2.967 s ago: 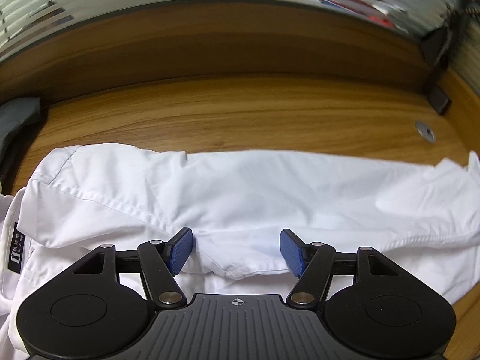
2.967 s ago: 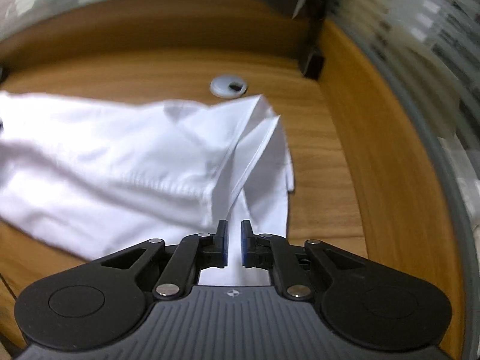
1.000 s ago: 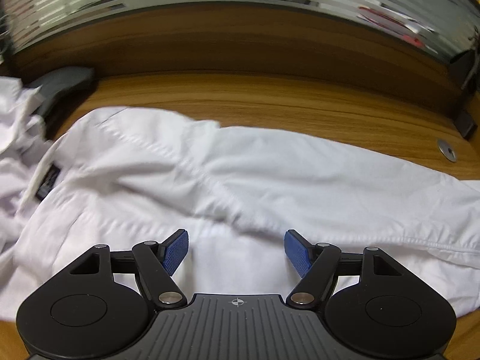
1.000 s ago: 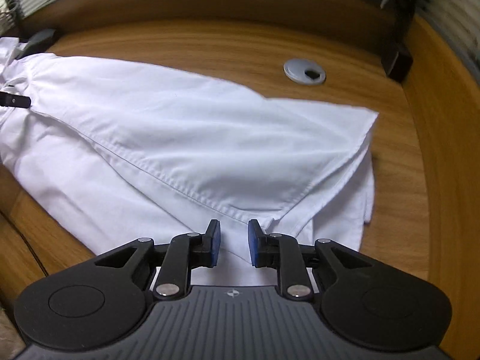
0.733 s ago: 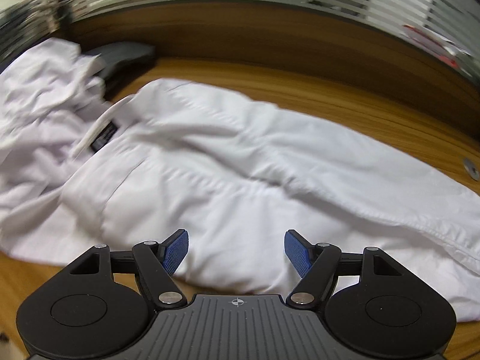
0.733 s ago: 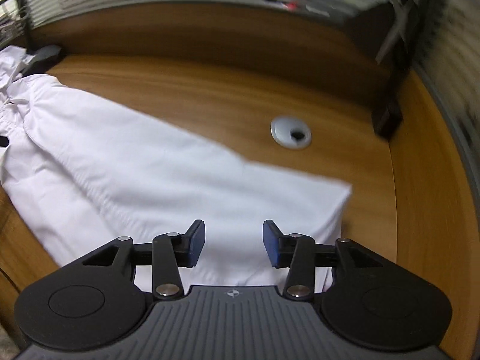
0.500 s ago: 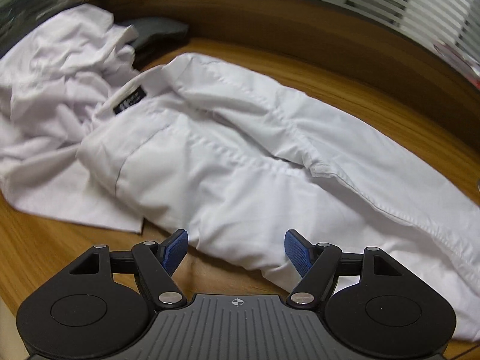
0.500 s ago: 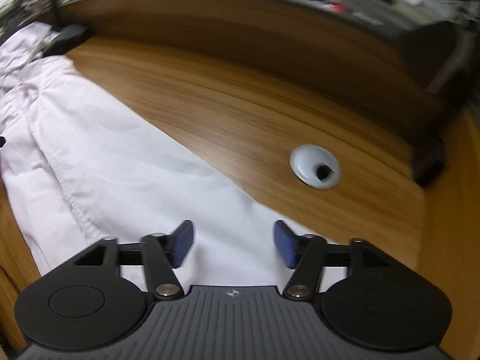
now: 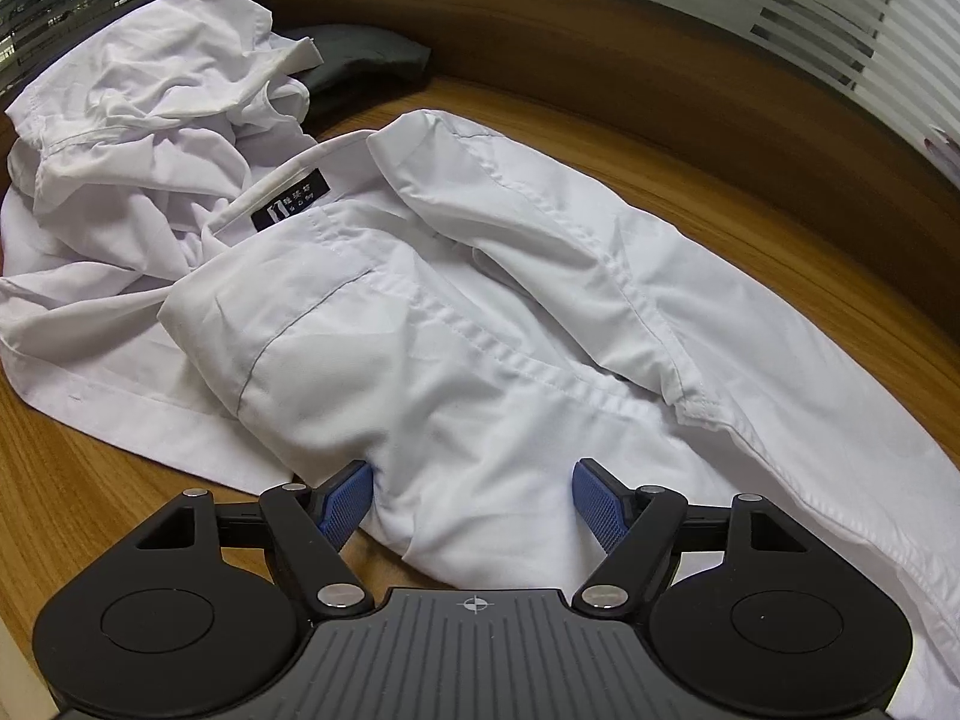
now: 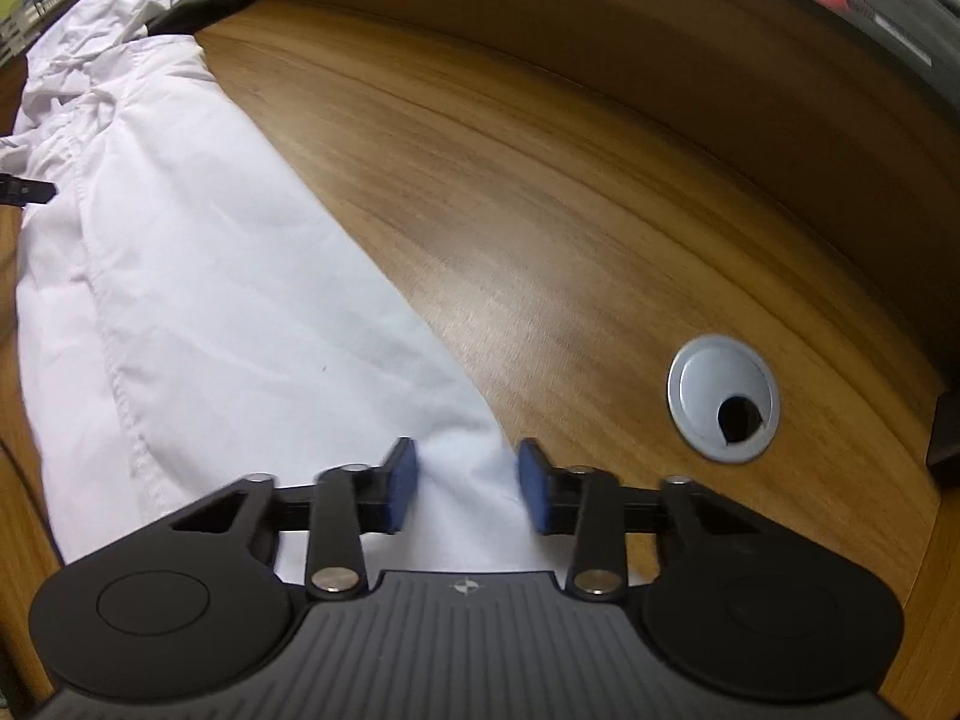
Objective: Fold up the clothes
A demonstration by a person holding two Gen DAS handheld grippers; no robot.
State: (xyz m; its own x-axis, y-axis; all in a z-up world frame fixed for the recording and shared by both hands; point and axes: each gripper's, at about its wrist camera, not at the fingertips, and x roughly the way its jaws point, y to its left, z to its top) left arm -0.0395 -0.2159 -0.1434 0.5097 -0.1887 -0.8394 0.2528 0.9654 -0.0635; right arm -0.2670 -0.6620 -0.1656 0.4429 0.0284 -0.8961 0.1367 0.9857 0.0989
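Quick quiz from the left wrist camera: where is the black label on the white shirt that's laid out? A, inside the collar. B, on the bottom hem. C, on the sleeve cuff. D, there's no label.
A: the black label sits on the inside of the collar band of the laid-out white shirt, next to the crumpled white garment.
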